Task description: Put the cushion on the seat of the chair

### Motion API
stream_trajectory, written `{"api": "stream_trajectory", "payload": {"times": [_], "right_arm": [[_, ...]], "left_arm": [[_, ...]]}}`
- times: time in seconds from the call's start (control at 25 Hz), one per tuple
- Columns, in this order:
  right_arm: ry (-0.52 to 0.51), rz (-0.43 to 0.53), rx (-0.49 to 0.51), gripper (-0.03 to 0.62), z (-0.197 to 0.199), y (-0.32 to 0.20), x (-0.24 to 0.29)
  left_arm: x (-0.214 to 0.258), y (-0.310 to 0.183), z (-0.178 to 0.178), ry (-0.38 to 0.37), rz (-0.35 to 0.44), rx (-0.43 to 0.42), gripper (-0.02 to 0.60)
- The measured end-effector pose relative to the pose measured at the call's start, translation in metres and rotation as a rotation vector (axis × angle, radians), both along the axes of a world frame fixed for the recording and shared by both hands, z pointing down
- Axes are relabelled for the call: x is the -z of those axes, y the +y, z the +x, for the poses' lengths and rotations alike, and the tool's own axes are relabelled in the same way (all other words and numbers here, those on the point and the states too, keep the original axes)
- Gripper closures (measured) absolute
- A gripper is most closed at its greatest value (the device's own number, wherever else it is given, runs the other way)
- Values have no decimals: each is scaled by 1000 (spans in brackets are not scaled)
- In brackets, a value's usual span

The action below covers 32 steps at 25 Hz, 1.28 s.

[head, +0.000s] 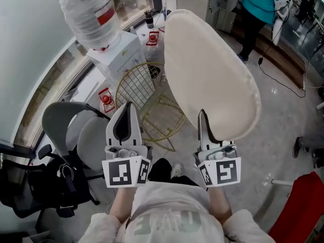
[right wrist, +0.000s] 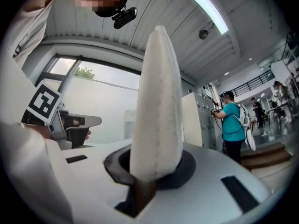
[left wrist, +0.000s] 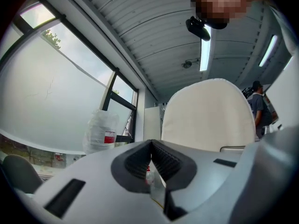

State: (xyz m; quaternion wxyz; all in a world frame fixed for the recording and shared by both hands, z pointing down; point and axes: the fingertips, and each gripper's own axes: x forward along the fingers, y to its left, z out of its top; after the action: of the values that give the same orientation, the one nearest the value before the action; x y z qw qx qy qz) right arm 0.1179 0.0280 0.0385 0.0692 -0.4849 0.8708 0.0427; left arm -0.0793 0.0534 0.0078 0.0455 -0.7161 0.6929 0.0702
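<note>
A large cream oval cushion (head: 212, 75) hangs in the air, tilted up on edge. My right gripper (head: 203, 116) is shut on its lower rim. In the right gripper view the cushion (right wrist: 156, 106) stands edge-on, pinched between the jaws of the right gripper (right wrist: 149, 171). The gold wire chair (head: 142, 87) stands on the floor below and to the left of the cushion, its seat bare. My left gripper (head: 127, 108) hovers over the chair, shut with nothing in it. The left gripper view shows its jaws (left wrist: 150, 146) together and the cushion (left wrist: 208, 113) beyond to the right.
A white water dispenser (head: 119, 52) with a big bottle (head: 88, 11) stands behind the chair by the window. A grey office chair (head: 76, 130) and a black chair (head: 30, 186) are at the left. A person in teal (head: 260, 4) stands far right, with a cable on the floor.
</note>
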Motion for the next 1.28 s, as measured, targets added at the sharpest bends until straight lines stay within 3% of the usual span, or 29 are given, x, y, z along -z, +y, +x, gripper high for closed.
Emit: {"api": "stream_trajectory", "payload": {"times": [0.6, 1.28], "right_arm": [[43, 50, 38, 542, -19, -27, 12], [18, 60, 57, 542, -46, -53, 27]], "left_arm": [[19, -25, 9, -44, 90, 14, 568], [22, -49, -12, -12, 123, -8, 568]]}}
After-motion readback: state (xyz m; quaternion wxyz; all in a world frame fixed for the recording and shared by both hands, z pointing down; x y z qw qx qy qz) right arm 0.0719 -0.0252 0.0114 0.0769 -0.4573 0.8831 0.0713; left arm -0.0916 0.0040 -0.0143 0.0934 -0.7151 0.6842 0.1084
